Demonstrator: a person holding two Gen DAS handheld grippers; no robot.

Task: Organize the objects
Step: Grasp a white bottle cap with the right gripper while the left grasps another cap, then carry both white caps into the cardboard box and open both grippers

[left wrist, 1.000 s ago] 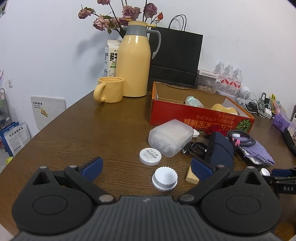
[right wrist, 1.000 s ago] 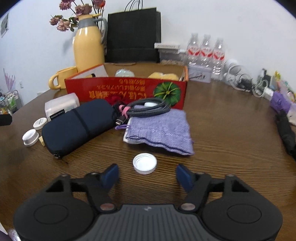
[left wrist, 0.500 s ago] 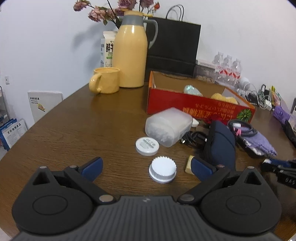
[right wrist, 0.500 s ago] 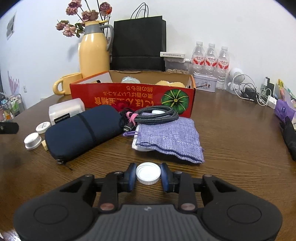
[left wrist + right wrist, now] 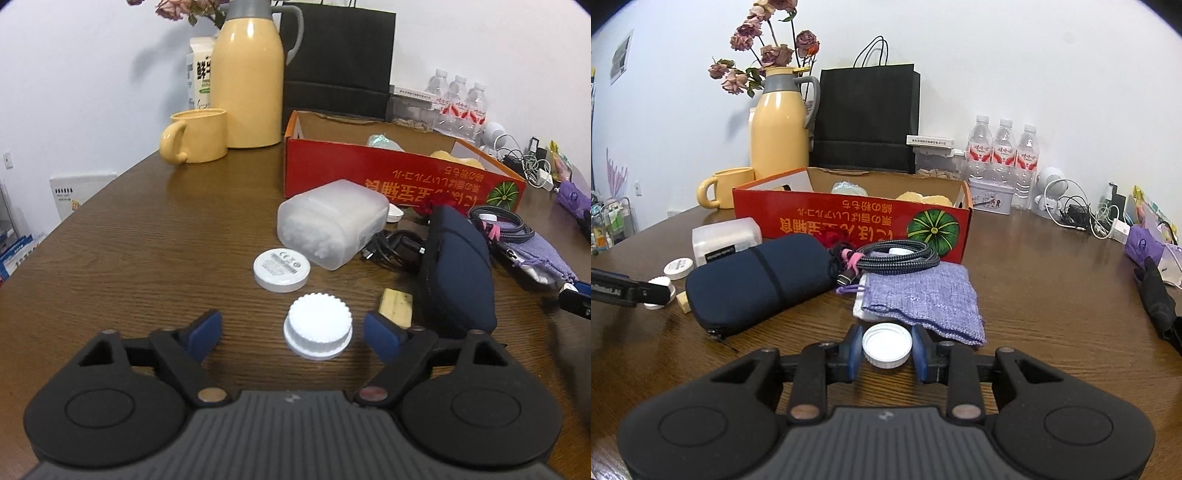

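Observation:
My right gripper point(image 5: 887, 354) is shut on a white bottle cap point(image 5: 887, 345) and holds it above the table, in front of a purple cloth pouch point(image 5: 923, 295). My left gripper point(image 5: 293, 334) is open, its blue pads on either side of a white ribbed lid point(image 5: 317, 325) that lies on the table. A flat white disc point(image 5: 282, 269) and a frosted plastic box point(image 5: 332, 221) lie just beyond. A navy zip case point(image 5: 757, 277) lies left of the pouch. The open red cardboard box point(image 5: 849, 221) stands behind, with some items inside.
A coiled cable point(image 5: 897, 256) rests on the pouch. A small yellow block point(image 5: 397, 303) lies by the case. A yellow jug point(image 5: 247, 77), yellow mug point(image 5: 199, 134), black bag point(image 5: 866, 122), water bottles point(image 5: 1003, 155) and chargers point(image 5: 1082, 218) stand at the back.
My right gripper closed on the white bottle cap and lifted it. My left gripper moved forward and lower, so the ribbed lid now sits between its open fingers.

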